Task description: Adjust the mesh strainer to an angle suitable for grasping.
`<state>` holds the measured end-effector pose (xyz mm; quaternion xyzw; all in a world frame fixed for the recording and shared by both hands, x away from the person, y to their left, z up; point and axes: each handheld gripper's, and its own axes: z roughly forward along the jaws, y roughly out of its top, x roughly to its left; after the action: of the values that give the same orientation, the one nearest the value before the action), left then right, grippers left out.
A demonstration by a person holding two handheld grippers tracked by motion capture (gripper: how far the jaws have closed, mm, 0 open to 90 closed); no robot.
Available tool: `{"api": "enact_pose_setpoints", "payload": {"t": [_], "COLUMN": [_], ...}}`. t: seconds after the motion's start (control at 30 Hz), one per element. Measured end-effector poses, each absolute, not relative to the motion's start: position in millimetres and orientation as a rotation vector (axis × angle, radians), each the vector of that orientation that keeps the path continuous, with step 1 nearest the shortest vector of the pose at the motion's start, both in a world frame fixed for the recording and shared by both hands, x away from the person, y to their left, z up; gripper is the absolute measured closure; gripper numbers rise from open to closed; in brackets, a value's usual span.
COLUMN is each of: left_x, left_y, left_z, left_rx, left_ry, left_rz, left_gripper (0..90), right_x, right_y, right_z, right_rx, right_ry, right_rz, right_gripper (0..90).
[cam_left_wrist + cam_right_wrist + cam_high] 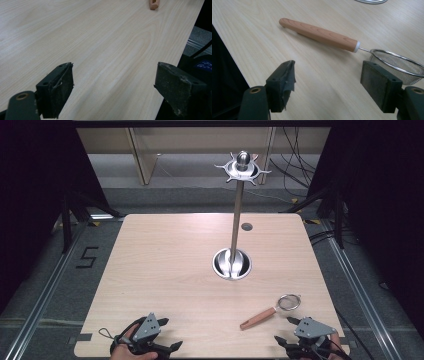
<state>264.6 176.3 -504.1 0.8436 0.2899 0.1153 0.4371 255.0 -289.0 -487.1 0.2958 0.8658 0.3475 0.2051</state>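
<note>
Left to right: the left gripper (162,336) is seen at the near-left edge of the bench (165,265), held low by a hand (125,349) coming in from the bottom, pointed forward and slightly right; its jaws are spread wide with nothing between them, and in the left gripper view only bare wood lies ahead, with the handle's butt end (154,4) far off at the top. At mid-bench a metal stand (236,210) is set upright, a thin pole rising from a round dished base (232,264) to a spiked hanger ring with a ball knob (242,167); no utensil is seen hanging on it. A small grey disc (246,226) is noted on the bench behind the base. Right of centre, near the front, a small strainer (269,312) lies flat on the bench, wooden handle (319,34) toward the near-left, wire mesh bowl (399,65) toward the far-right. The right gripper (288,330) is held low at the near-right edge, just beside the strainer but not touching; its jaws are spread, empty, and aimed at the bench just short of the handle-to-mesh joint. Progress is judged as barely begun: nothing is grasped or lifted. What is left appears to be the whole job: closing on the handle, lifting, and probably carrying the strainer to the stand, though that destination is only a guess.
</note>
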Motion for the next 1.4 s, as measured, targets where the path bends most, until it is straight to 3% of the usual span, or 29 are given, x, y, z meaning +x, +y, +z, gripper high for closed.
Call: {"api": "enact_pose_setpoints", "payload": {"t": [1.0, 1.4], "left_x": [264.3, 265.8], "left_y": [175.8, 177.1], "left_z": [-504.7, -506.3], "left_rx": [2.089, 2.089], "left_ry": [0.728, 0.744], "left_rz": [0.285, 0.287], "left_gripper": [14.7, 14.7], "right_x": [257.2, 277.6], "right_y": [-284.7, -278.0], "right_z": [-486.4, -473.4], "right_rx": [0.826, 0.750], "right_ry": [2.428, 2.471], "right_rz": [0.964, 0.952], "right_gripper": [28.8, 27.9]}}
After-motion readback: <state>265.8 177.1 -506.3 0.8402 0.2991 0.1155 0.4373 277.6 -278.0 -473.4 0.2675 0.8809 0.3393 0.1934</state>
